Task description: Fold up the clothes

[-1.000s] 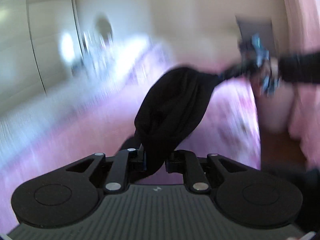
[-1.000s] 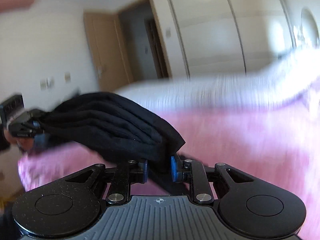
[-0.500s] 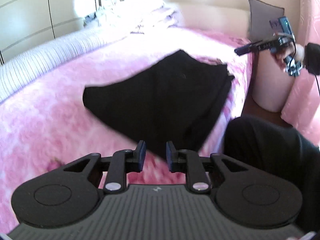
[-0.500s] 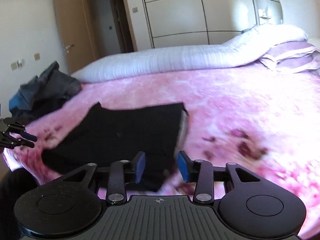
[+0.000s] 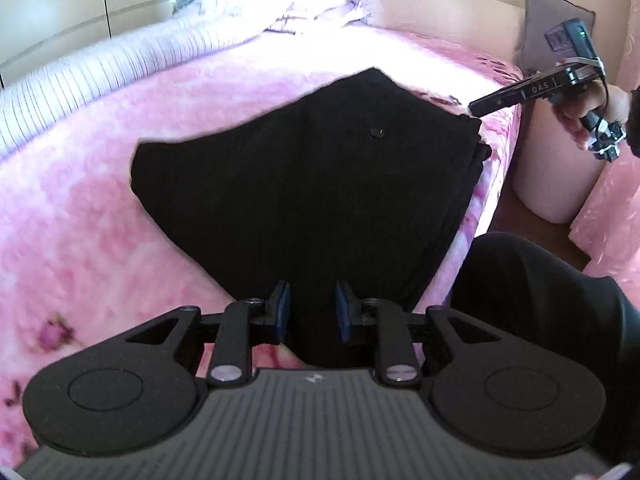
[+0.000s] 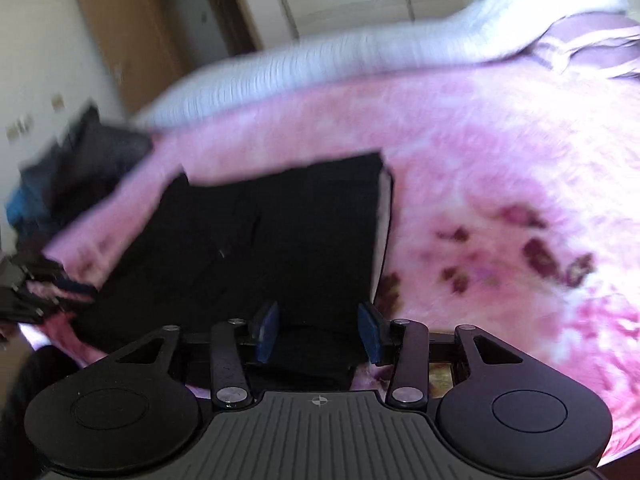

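Observation:
A black garment (image 5: pixel 320 184) lies spread flat on the pink bed cover (image 5: pixel 80 208), with a small button showing on top. My left gripper (image 5: pixel 311 312) hovers at the garment's near corner. Its blue pads (image 5: pixel 282 310) stand apart, the cloth shows in the gap, and they do not press it. My right gripper (image 6: pixel 318 330) stands wider open over the opposite end of the garment (image 6: pixel 272 240), which lies loose under its pads. In the left wrist view the right gripper (image 5: pixel 478 107) points at the garment's far right corner, held in a hand. In the right wrist view the left gripper (image 6: pixel 40 296) is blurred at the left edge.
A rolled white striped duvet (image 5: pixel 100 76) and pillows (image 5: pixel 320 4) lie along the bed's far side. A pile of dark clothes (image 6: pixel 72 168) sits at one end of the bed. A white round stand (image 5: pixel 560 184) and the person's dark-clad leg (image 5: pixel 540 300) are beside the bed's edge.
A second ago both grippers held the garment bunched in the air. It has since dropped and spread on the bed, both sets of jaws have opened and let go, and both grippers have lowered.

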### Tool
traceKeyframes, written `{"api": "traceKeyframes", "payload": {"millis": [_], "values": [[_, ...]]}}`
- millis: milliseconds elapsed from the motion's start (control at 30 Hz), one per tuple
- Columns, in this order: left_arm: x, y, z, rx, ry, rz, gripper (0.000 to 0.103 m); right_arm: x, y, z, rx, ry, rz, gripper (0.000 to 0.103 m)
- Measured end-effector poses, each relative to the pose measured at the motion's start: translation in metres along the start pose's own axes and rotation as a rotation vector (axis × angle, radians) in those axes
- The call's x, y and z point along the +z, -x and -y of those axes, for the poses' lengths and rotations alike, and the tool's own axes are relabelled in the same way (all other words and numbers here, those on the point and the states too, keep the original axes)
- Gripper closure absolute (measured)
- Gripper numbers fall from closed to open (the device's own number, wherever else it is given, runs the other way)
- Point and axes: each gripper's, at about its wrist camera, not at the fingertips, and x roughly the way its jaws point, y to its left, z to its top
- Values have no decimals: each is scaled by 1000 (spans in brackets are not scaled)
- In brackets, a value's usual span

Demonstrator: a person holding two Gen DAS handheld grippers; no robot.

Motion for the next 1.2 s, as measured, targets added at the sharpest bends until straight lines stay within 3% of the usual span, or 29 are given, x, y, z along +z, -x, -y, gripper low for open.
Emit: {"api": "traceKeyframes", "payload": {"millis": [167,267,333,400,500,667,867,967,1067,1200], "values": [[22,-3,10,9,-27,43,77,-3,12,14,7,-109,90,60],[21,-27,16,-1,-70,-59,77,0,-6,19,30,-172,87,60],[18,-31,17,2,-73,-73,77,-5,-24,15,0,-134,1,60],[24,-24,12,-1,-39,-66,77,-8,-27,12,-17,-85,-25,60],[33,-11,-3,15,12,-12,76,3,-14,16,-4,-108,2,60],[61,-24,-44,107,38,21,76,37,-17,13,-11,-29,46,60],[90,-74,-92,137,68,17,77,101,-76,-2,-15,142,10,60],[93,-106,-114,121,100,-45,76,121,-120,-6,-15,216,-61,60],[88,-126,-121,103,99,-71,76,125,-164,8,-58,208,-187,60],[91,-128,-122,102,104,-75,76,131,-170,29,-33,100,-201,58]]}}
